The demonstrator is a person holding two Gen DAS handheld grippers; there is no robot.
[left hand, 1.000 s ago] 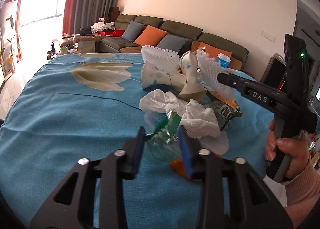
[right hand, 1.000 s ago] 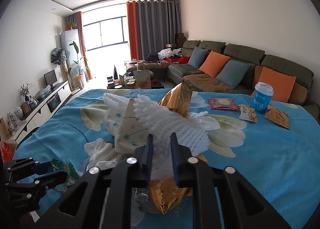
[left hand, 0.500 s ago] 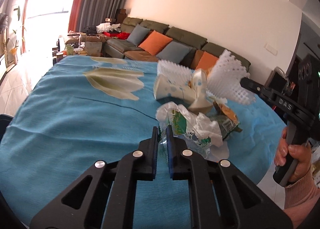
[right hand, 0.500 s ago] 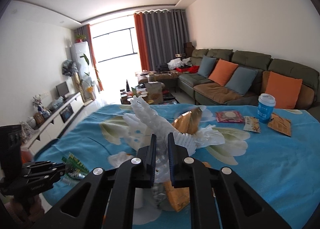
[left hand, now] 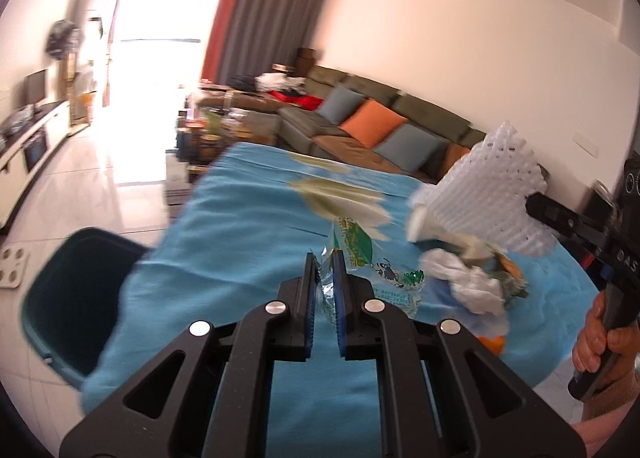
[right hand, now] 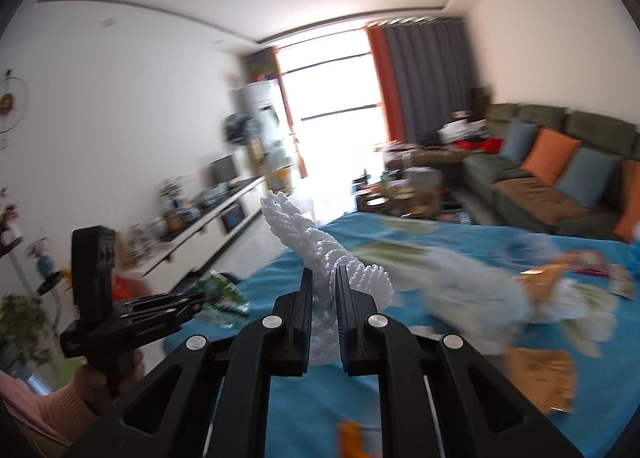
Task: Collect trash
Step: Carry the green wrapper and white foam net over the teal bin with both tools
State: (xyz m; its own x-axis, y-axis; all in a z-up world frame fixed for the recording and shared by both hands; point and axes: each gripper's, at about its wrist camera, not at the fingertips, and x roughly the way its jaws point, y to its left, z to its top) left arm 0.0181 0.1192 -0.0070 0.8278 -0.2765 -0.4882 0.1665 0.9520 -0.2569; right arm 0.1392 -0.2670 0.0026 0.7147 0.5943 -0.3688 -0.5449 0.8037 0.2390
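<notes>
Bin [left hand: 80,298] left of littered table [left hand: 240,258].

A turquoise tablecloth [left hand: 240,242] bears pale leaf prints. The clear wrapper [left hand: 360,258] carries green print. The foam net [right hand: 320,254] is white. Orange and grey-blue cushions [left hand: 376,128] sit on an olive sofa [left hand: 432,110].

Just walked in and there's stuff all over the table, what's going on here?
A person is clearing trash off a table with a blue cloth, a handheld gripper in each hand. The left gripper is shut on a clear plastic wrapper with green print; the right gripper is shut on white foam netting. A dark bin sits beside the table.
</notes>
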